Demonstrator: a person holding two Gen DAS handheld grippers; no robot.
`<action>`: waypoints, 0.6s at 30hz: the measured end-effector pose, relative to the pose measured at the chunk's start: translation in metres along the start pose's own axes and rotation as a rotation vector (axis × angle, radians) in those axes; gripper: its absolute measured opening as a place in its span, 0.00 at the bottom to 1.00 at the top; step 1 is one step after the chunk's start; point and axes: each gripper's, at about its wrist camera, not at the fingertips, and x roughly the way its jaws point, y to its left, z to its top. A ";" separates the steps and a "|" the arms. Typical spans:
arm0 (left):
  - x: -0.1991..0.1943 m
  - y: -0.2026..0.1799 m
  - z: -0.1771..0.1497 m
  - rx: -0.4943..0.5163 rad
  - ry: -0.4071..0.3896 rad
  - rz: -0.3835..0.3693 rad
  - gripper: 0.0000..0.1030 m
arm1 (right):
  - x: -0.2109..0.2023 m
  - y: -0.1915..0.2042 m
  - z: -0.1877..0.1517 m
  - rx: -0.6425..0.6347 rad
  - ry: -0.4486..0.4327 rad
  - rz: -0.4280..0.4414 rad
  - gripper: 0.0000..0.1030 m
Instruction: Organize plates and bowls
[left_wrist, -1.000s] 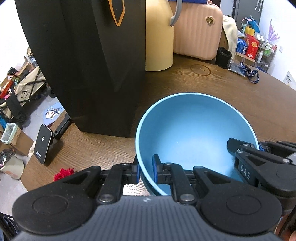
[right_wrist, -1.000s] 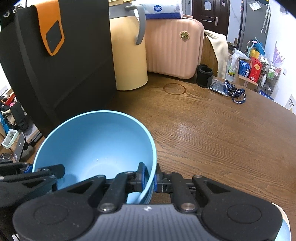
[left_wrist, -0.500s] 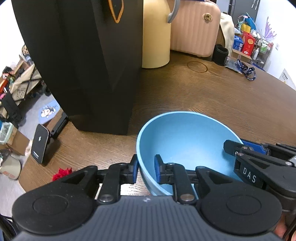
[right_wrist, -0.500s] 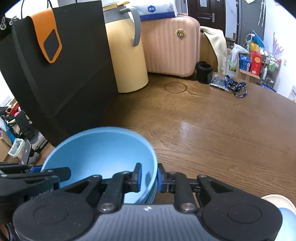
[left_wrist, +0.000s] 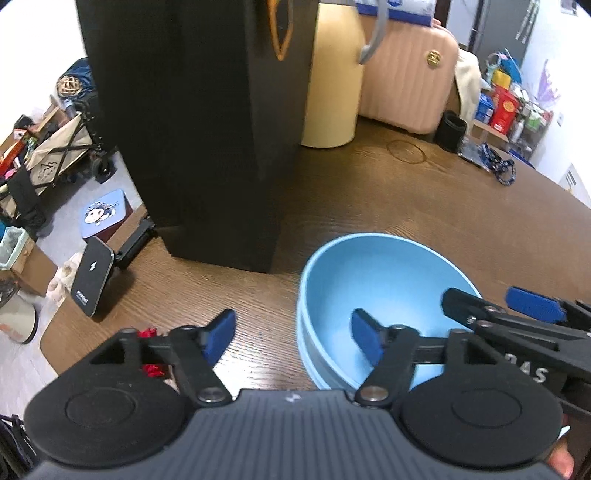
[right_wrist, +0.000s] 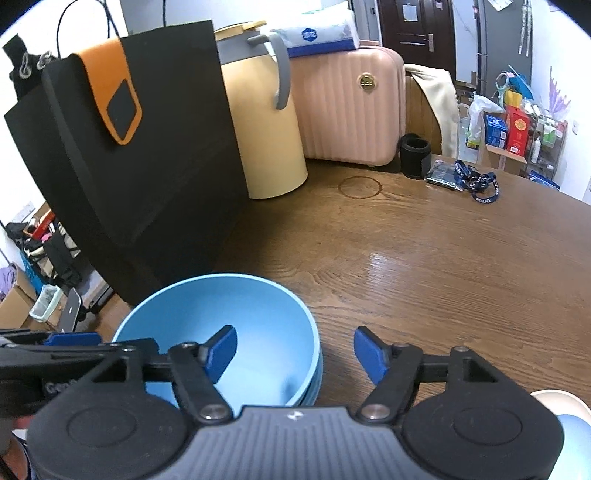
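Observation:
A light blue bowl sits nested in another blue bowl on the brown wooden table; a second rim shows beneath it in the right wrist view. My left gripper is open, its fingers on either side of the bowl's left rim without touching it. My right gripper is open, straddling the bowl's right rim. It also shows at the right of the left wrist view. A pale dish peeks in at the lower right.
A tall black bag with an orange flap stands just behind the bowls. A cream bin, a pink suitcase, a black cup and a blue lanyard line the table's back. A phone on a stand is at the left edge.
Both grippers held the blue bowl by its rim, lowered it onto the bowl below, then opened and let it go.

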 end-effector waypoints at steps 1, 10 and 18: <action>-0.002 0.002 0.000 -0.006 -0.004 0.002 0.79 | -0.001 -0.002 0.000 0.009 -0.003 -0.001 0.73; -0.019 0.018 0.002 -0.064 -0.070 -0.006 1.00 | -0.016 -0.012 0.002 0.054 -0.019 -0.010 1.00; -0.026 0.022 -0.002 -0.071 -0.099 -0.010 1.00 | -0.030 -0.005 -0.002 0.040 -0.046 -0.035 1.00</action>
